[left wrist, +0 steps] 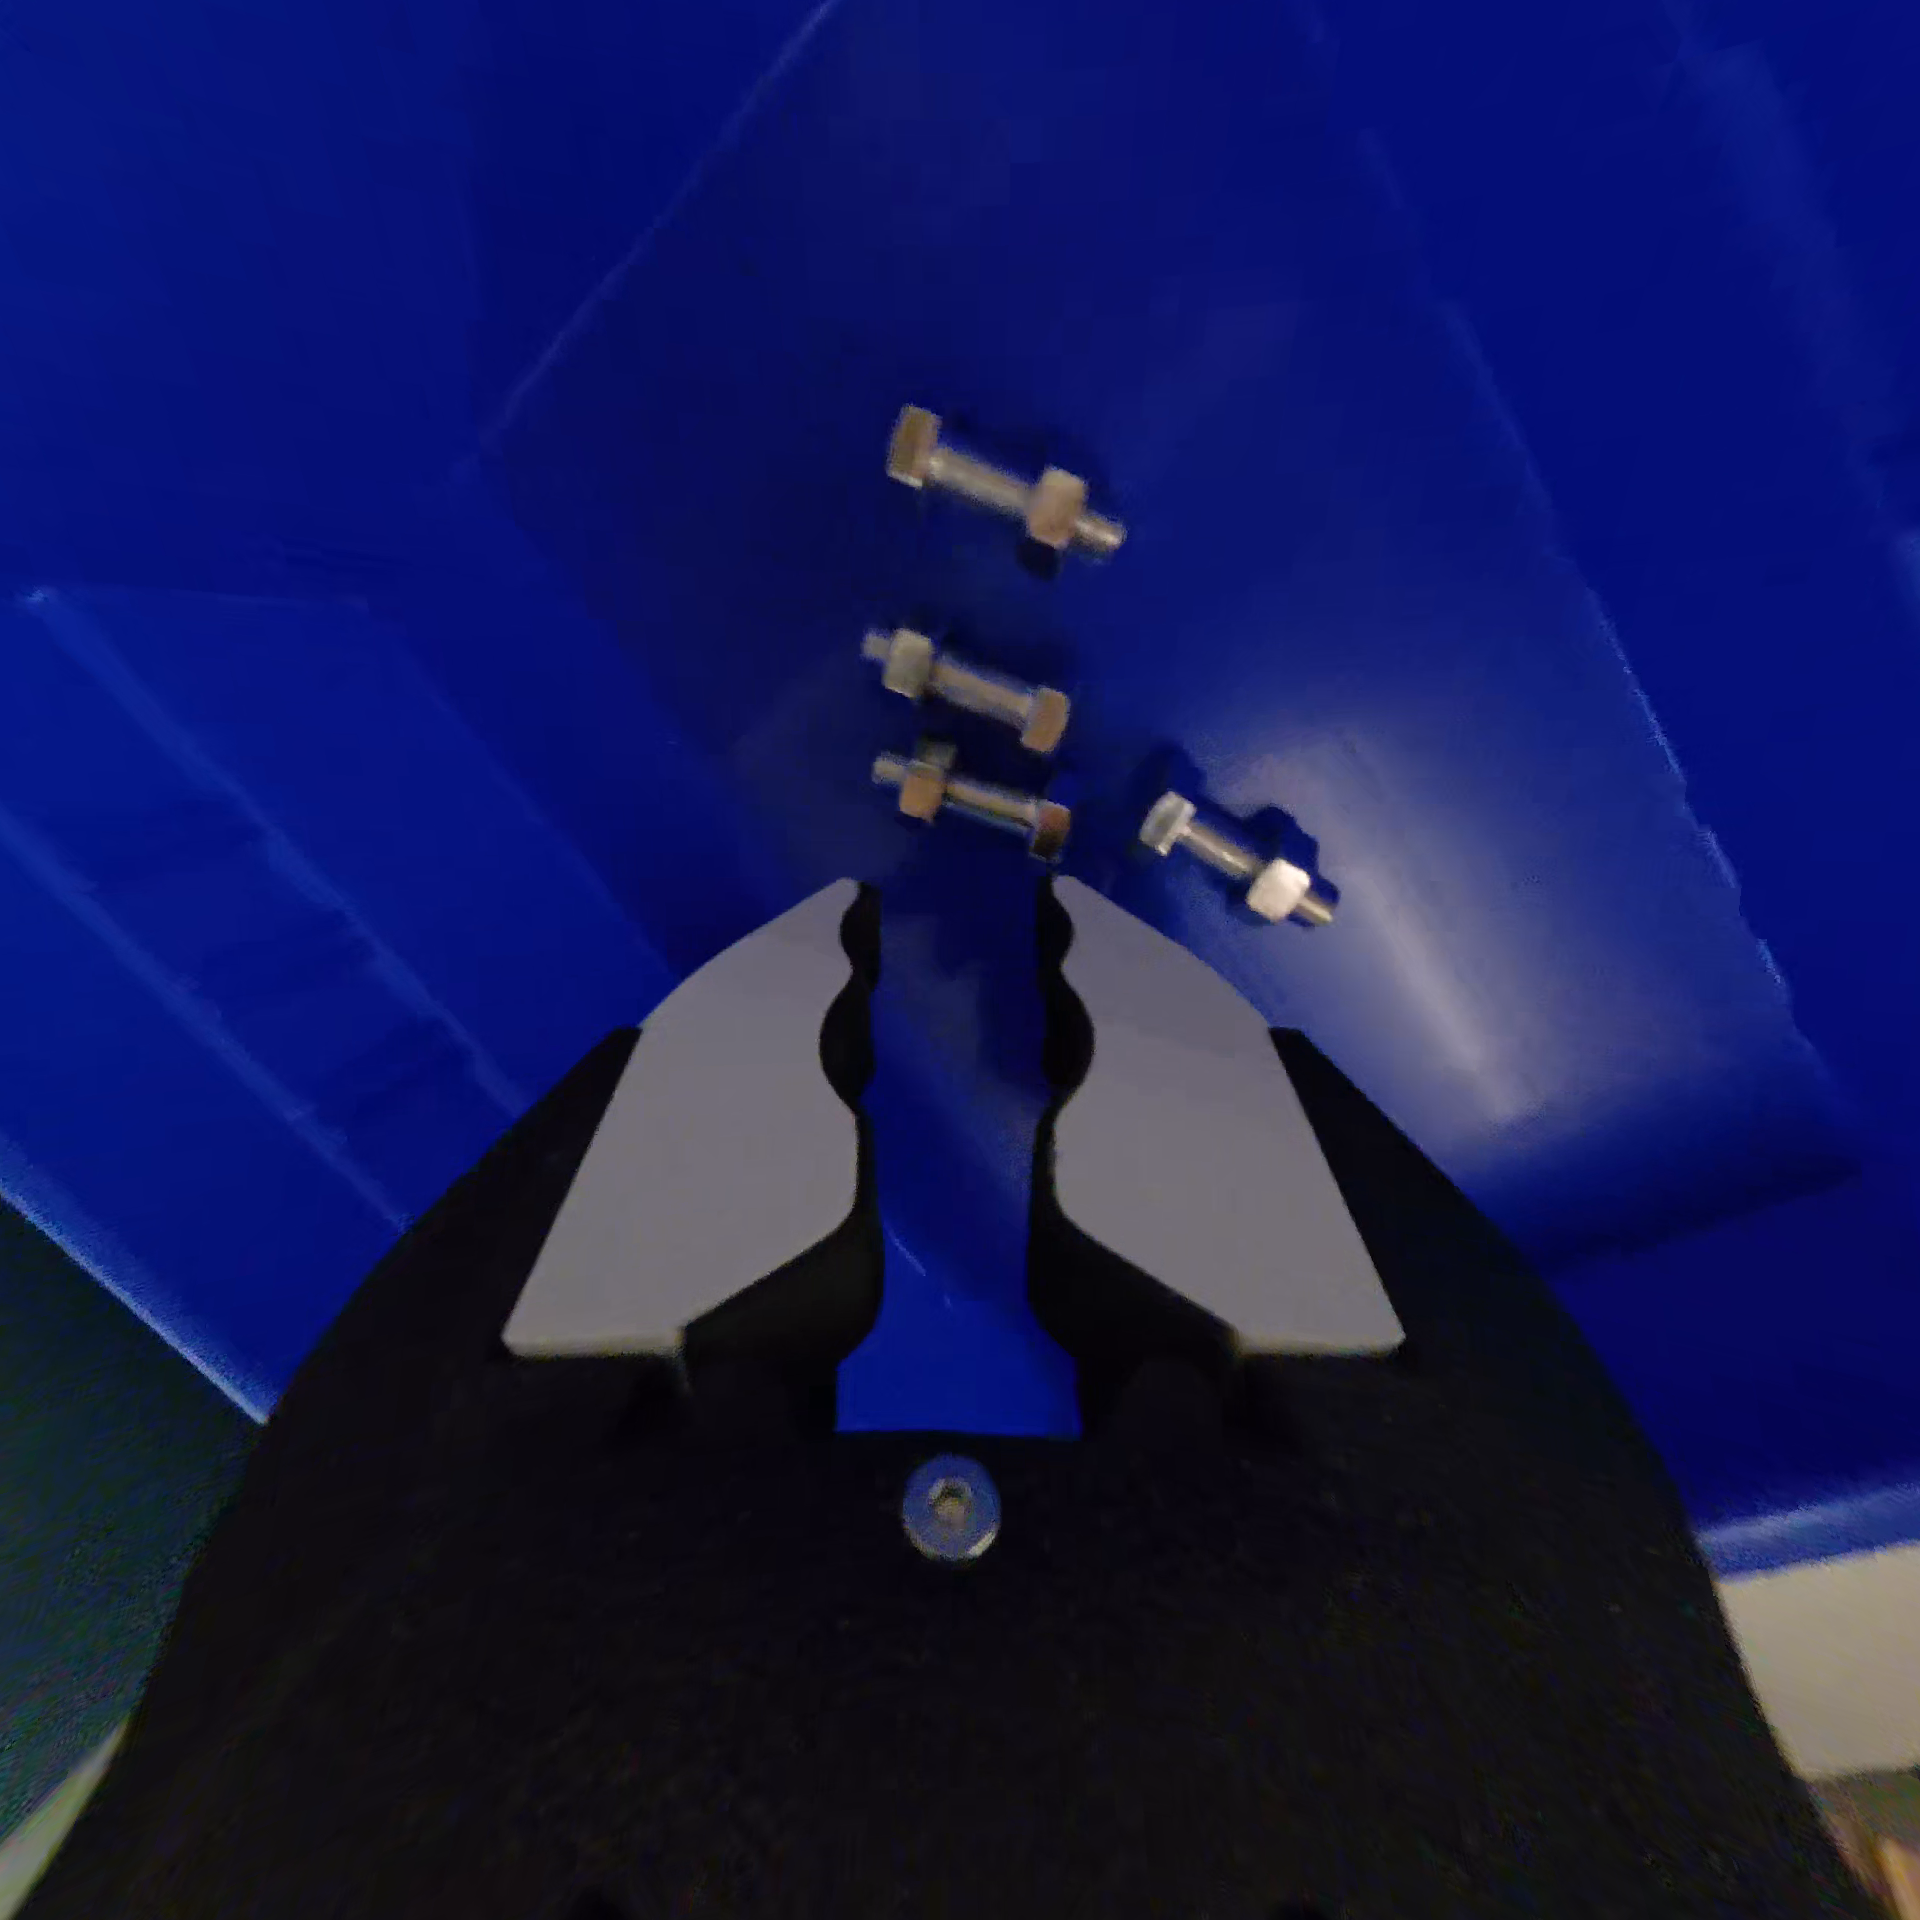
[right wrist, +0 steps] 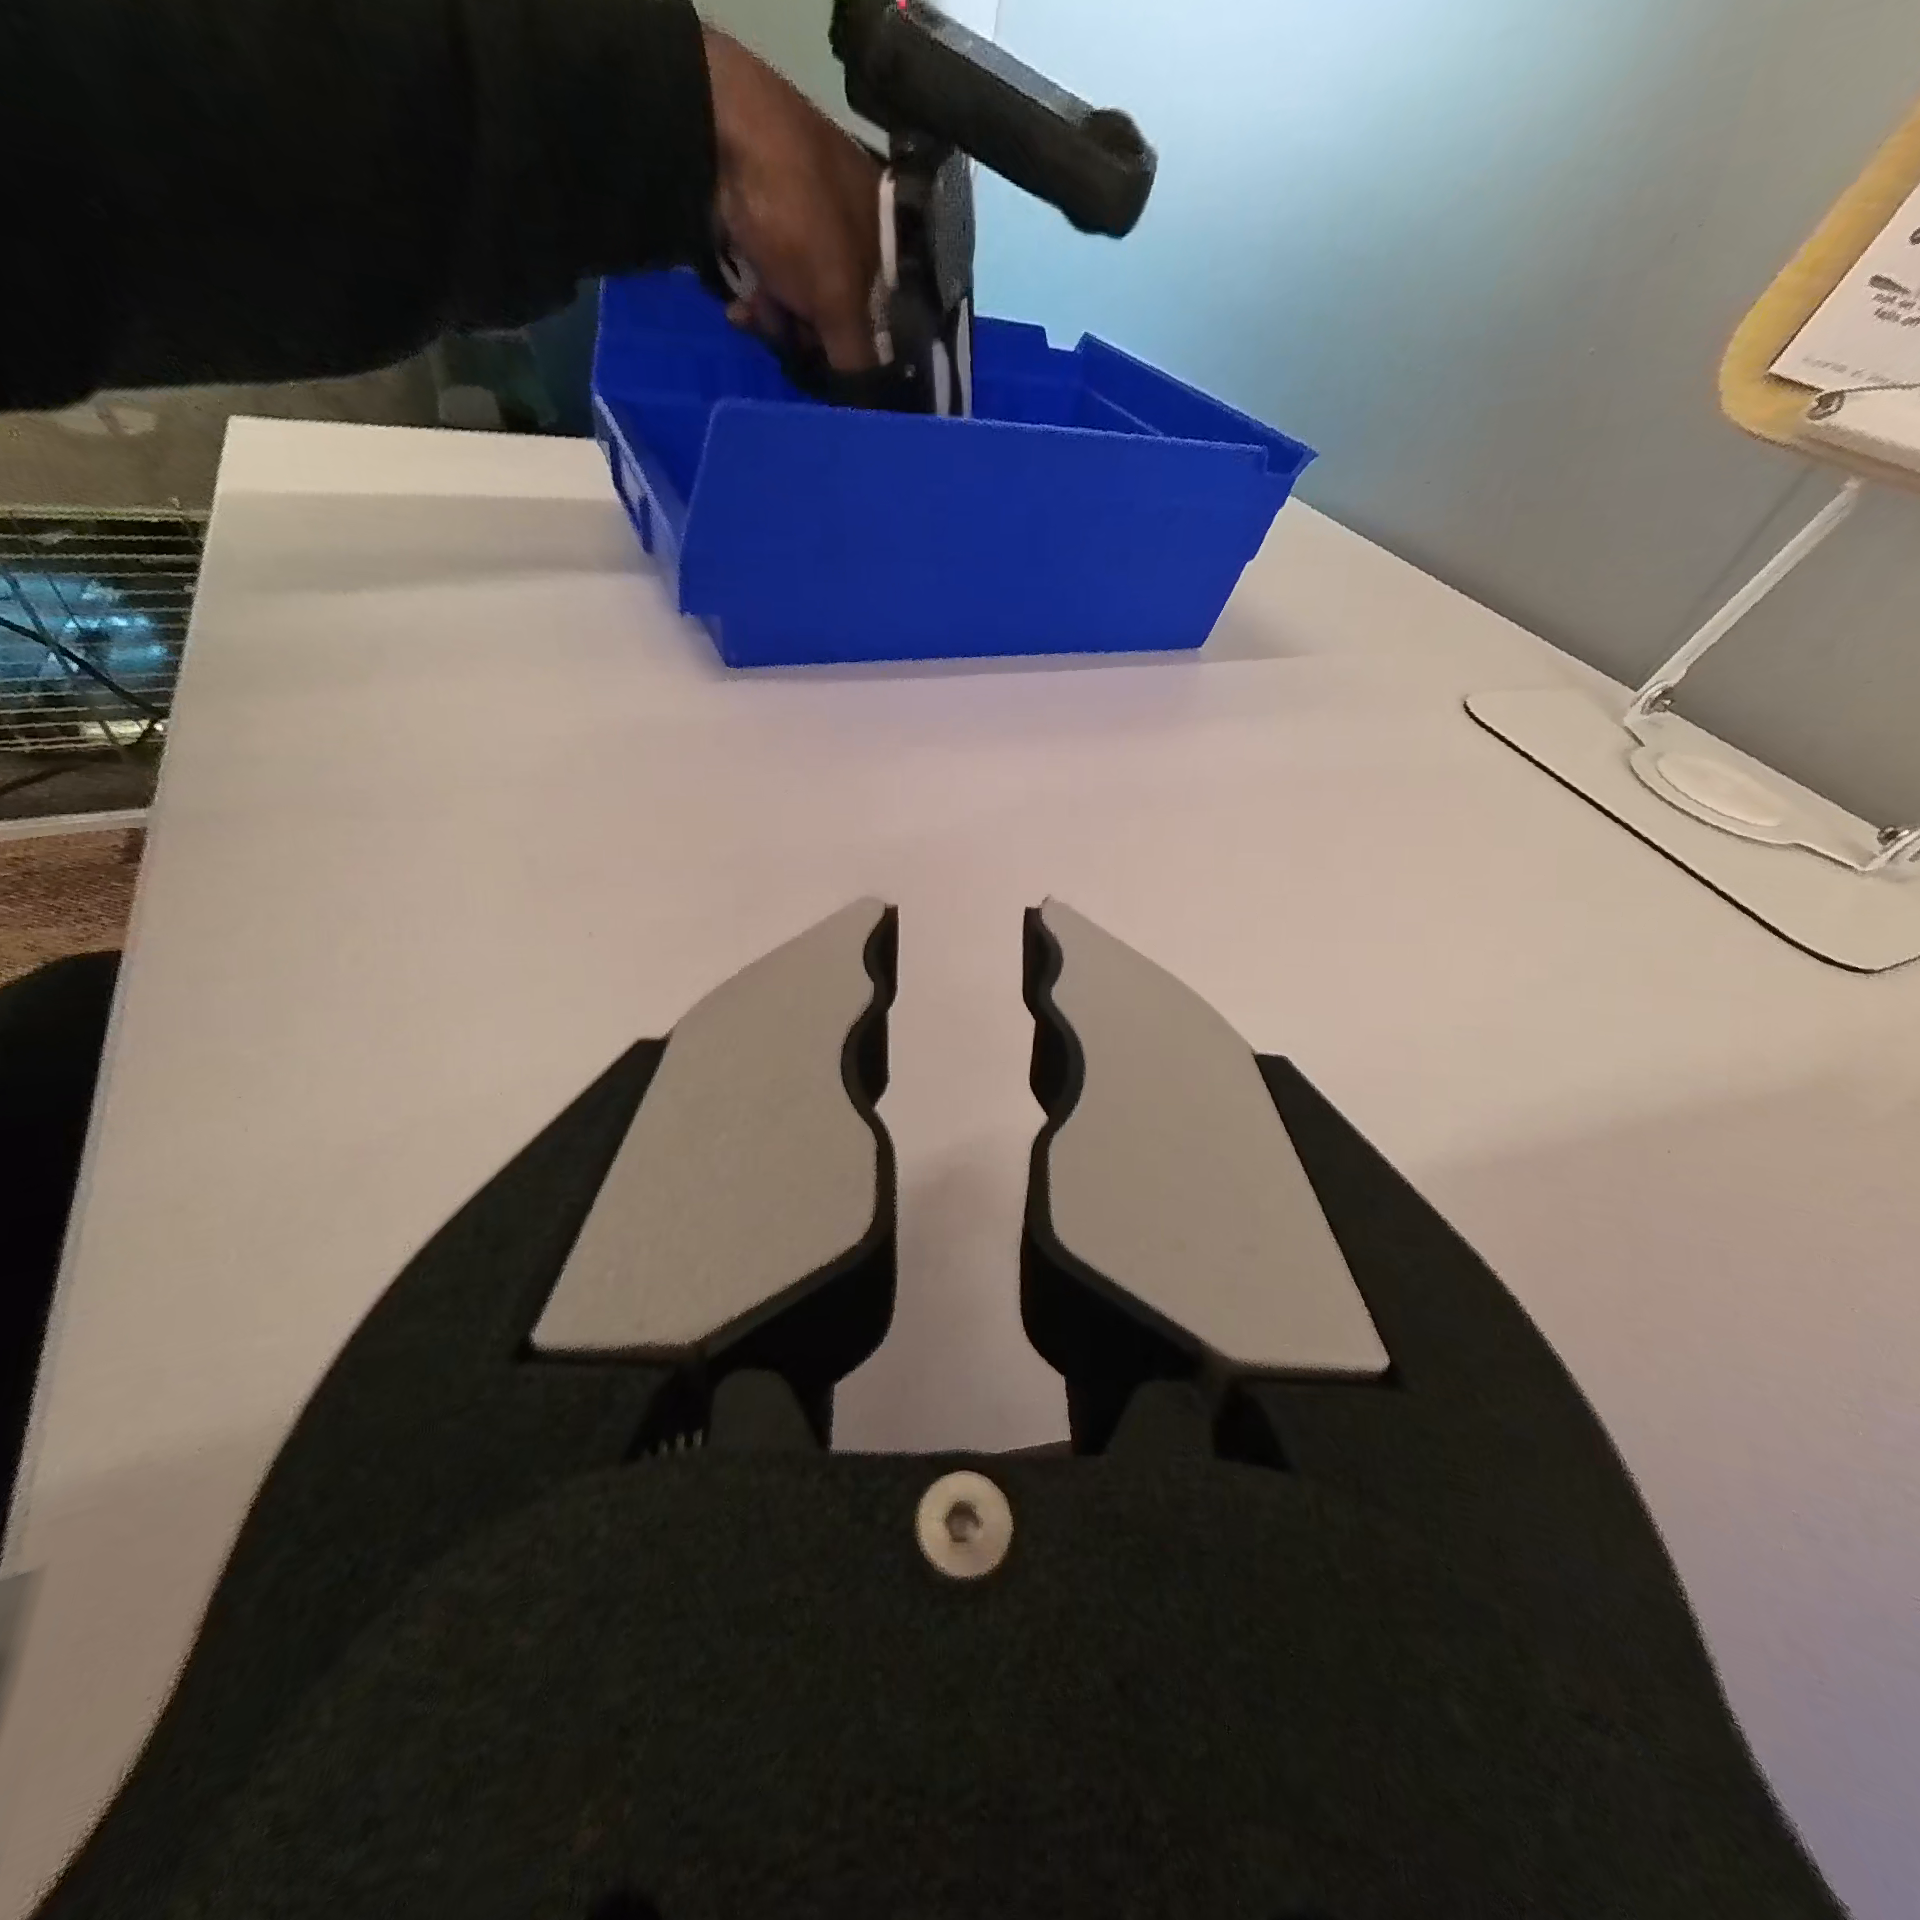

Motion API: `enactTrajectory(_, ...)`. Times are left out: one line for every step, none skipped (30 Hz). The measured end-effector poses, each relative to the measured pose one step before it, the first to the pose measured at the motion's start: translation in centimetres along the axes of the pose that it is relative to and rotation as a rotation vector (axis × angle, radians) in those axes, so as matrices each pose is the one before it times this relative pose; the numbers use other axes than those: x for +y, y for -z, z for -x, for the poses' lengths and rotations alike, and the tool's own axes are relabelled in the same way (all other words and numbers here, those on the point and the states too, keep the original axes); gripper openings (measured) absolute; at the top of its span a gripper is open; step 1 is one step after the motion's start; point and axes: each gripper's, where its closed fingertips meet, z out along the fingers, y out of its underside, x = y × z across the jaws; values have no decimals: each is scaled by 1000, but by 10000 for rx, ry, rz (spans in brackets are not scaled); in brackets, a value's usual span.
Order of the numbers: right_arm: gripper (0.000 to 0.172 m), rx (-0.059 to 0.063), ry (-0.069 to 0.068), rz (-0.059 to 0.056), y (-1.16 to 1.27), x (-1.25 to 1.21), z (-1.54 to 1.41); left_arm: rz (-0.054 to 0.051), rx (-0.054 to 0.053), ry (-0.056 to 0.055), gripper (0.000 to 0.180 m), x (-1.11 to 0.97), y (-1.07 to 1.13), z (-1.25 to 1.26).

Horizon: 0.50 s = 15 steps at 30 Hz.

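Note:
My left gripper (left wrist: 956, 894) reaches into a blue plastic bin (left wrist: 416, 520), open and empty. Several silver bolts with nuts lie on the bin floor. The nearest bolt (left wrist: 971, 800) lies just beyond my fingertips, a second (left wrist: 966, 686) behind it, a third (left wrist: 1003, 488) farther back. Another bolt (left wrist: 1236, 857) lies to the right. My right gripper (right wrist: 961, 914) is open and empty above the white table (right wrist: 520, 831). In the right wrist view the blue bin (right wrist: 956, 540) stands at the table's far side, with a person's hand (right wrist: 800, 218) holding the left gripper (right wrist: 925, 312) inside it.
A white stand with a flat base (right wrist: 1714, 821) sits at the table's right side and carries a tan-edged board with a paper sheet (right wrist: 1829, 291). The table's left edge (right wrist: 177, 665) drops to a floor with a wire rack. A grey wall is behind. The grippers' ends are close to 35 centimeters from one another.

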Motion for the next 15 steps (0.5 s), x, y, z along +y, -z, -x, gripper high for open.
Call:
enactTrajectory(22, 10, 62, 20, 7, 64, 65, -142, -2, 358, 28, -172, -153, 165)
enactTrajectory(22, 5, 44, 2, 30, -7, 42, -144, 47, 370, 28, -175, -83, 119)
enactTrajectory(22, 0, 20, 3, 19, 14, 11, -204, 35, 359, 28, -275, -7, 127)
enactTrajectory(22, 2, -13, -2, 19, 15, -10, -252, 107, 315, 28, -337, 43, -17)
enactTrajectory(22, 2, -38, -19, 24, 5, -32, -216, 192, 252, 29, -296, 36, -171)
enactTrajectory(22, 7, -44, -24, 11, -22, -53, -205, 170, 235, 29, -279, -9, -163)
enactTrajectory(22, 8, -46, -20, 12, -7, -52, -140, 144, 200, 29, -189, -104, -130)
enactTrajectory(22, 2, -41, -17, 27, 9, -45, -43, 136, 121, 30, -43, -181, -141)
enactTrajectory(22, 2, -31, -19, 42, -14, -39, 36, 95, 91, 30, 106, -223, -89)
enactTrajectory(22, 7, -20, -29, 38, -20, -30, 116, 29, 56, 31, 261, -231, 24)
enactTrajectory(22, 6, -11, -32, 20, -46, -48, 207, -32, -11, 31, 401, -208, 118)
enactTrajectory(22, 2, -8, -24, 27, -31, -7, 286, -118, -92, 31, 541, -196, 210)
enactTrajectory(22, 1, -13, -21, 36, -13, -21, 316, -236, -123, 31, 607, -131, 366)
enactTrajectory(22, 2, -23, -24, 42, -14, -22, 207, -306, -84, 31, 462, -21, 465)
enactTrajectory(22, -4, -31, -15, 22, -17, -13, 99, -249, -34, 31, 311, 143, 401)
